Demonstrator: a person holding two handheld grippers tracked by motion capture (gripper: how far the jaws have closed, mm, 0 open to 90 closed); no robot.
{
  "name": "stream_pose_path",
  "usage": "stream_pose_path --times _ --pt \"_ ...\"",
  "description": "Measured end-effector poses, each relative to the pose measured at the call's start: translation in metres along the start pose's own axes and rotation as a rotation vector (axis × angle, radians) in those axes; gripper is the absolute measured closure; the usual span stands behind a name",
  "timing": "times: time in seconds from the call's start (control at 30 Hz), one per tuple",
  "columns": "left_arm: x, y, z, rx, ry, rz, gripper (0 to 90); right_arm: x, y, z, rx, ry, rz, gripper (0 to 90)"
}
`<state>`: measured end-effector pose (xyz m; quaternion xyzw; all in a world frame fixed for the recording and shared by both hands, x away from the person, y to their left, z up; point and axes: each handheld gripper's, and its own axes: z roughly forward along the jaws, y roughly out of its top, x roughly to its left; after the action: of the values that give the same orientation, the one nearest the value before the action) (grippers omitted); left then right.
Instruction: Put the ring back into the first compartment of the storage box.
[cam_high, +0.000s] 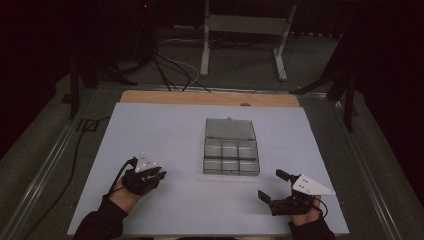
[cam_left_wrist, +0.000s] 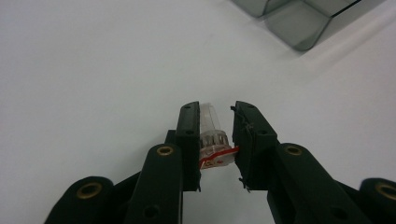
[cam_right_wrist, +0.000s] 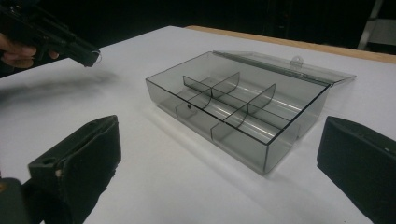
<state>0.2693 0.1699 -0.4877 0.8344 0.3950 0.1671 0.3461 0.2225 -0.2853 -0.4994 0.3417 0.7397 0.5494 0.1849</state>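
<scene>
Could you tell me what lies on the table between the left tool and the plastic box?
Nothing: in the high view, bare white table separates the left tool from the plastic box.

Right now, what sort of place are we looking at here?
Probably a lab or studio set up for recording tabletop handling: a white-covered table on a metal frame, dark curtained surroundings, loose cables on the floor, and a clear compartment box laid out centrally.
</scene>
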Motion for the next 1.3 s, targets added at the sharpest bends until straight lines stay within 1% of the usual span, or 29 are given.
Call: stream_pose_path --times 0.23,0.27,0.33,0.43,0.47,0.5,0.7,0.77,0.93,1.13,1.2,1.27,1.3 --pt "-0.003 0.008 0.002 0.003 -0.035 0.031 74.2 0.0 0.0 0.0 0.001 0.0 0.0 0.0" --pt "-0.003 0.008 0.002 0.003 -0.035 0.031 74.2 0.0 0.0 0.0 0.001 0.0 0.0 0.0" --pt "-0.004 0.012 0.002 0.001 -0.061 0.04 74.2 0.0 0.0 0.0 0.0 0.0 0.0 0.0" --pt "-0.005 0.016 0.002 -0.003 -0.084 0.046 74.3 0.0 0.0 0.0 0.001 0.0 0.0 0.0" --pt "-0.005 0.016 0.002 -0.003 -0.084 0.046 74.3 0.0 0.0 0.0 0.001 0.0 0.0 0.0" --pt "-0.006 0.019 0.003 -0.002 -0.092 0.057 74.3 0.0 0.0 0.0 0.0 0.0 0.001 0.0" --pt "-0.008 0.027 0.005 -0.001 -0.123 0.081 74.3 0.0 0.0 0.0 0.0 0.001 0.001 0.0" --pt "-0.009 0.029 0.006 -0.001 -0.125 0.091 74.3 0.0 0.0 0.0 0.0 0.001 0.001 0.0" --pt "-0.012 0.035 0.012 0.001 -0.151 0.117 74.2 0.0 0.0 0.0 0.0 0.002 0.002 0.0" --pt "-0.015 0.044 0.017 -0.015 -0.188 0.131 74.3 0.0 0.0 0.0 0.0 0.003 0.002 0.0" --pt "-0.015 0.047 0.018 -0.02 -0.209 0.135 74.3 0.0 0.0 0.0 0.0 0.002 0.001 0.0" --pt "-0.015 0.049 0.019 -0.022 -0.208 0.14 74.3 0.0 0.0 0.0 -0.001 0.003 0.001 0.0" --pt "-0.016 0.053 0.02 -0.028 -0.223 0.147 74.3 0.0 0.0 0.0 0.0 0.003 0.002 0.0"
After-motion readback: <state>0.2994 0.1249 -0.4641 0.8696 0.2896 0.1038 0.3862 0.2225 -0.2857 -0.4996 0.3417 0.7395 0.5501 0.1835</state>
